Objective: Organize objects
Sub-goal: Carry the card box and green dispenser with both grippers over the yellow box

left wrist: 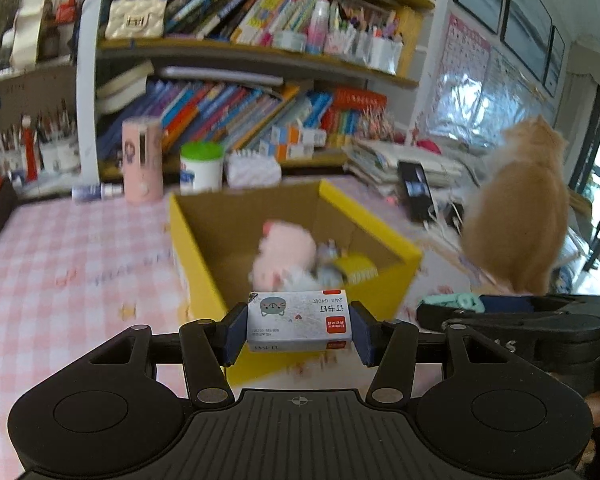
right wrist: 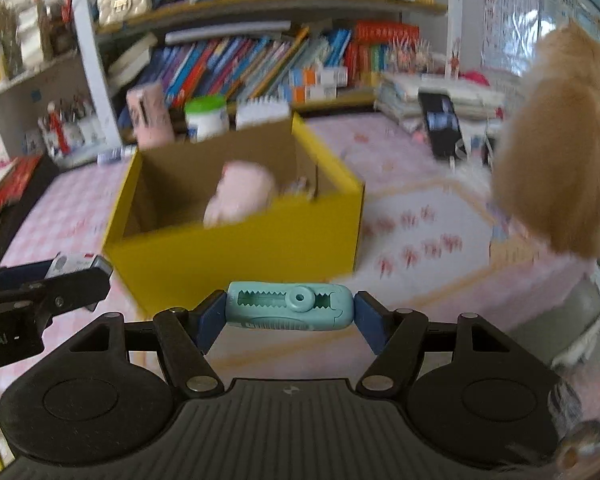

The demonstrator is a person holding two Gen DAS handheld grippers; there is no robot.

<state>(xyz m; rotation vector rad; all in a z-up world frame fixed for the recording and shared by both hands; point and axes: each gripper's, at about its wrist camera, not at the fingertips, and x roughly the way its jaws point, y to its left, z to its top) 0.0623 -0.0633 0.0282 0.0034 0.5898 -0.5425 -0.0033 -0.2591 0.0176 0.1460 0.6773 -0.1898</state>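
The left tongs (left wrist: 299,326) pinch a small staple box (left wrist: 299,320) crosswise between their blue pads, and the right tongs (right wrist: 290,312) likewise clamp a teal correction tape (right wrist: 290,311) by its two ends. Just beyond both stands an open yellow box (right wrist: 236,240) on the pink checked tabletop (left wrist: 72,264), a pink plush toy (left wrist: 286,250) inside. Farther right, an orange cat (right wrist: 556,176) stands before the bookshelf (left wrist: 256,52).

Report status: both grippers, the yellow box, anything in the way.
Left gripper shut on staple box. Right gripper shut on teal correction tape. Yellow box ahead, open, pink plush inside. Orange cat on table, right of box.
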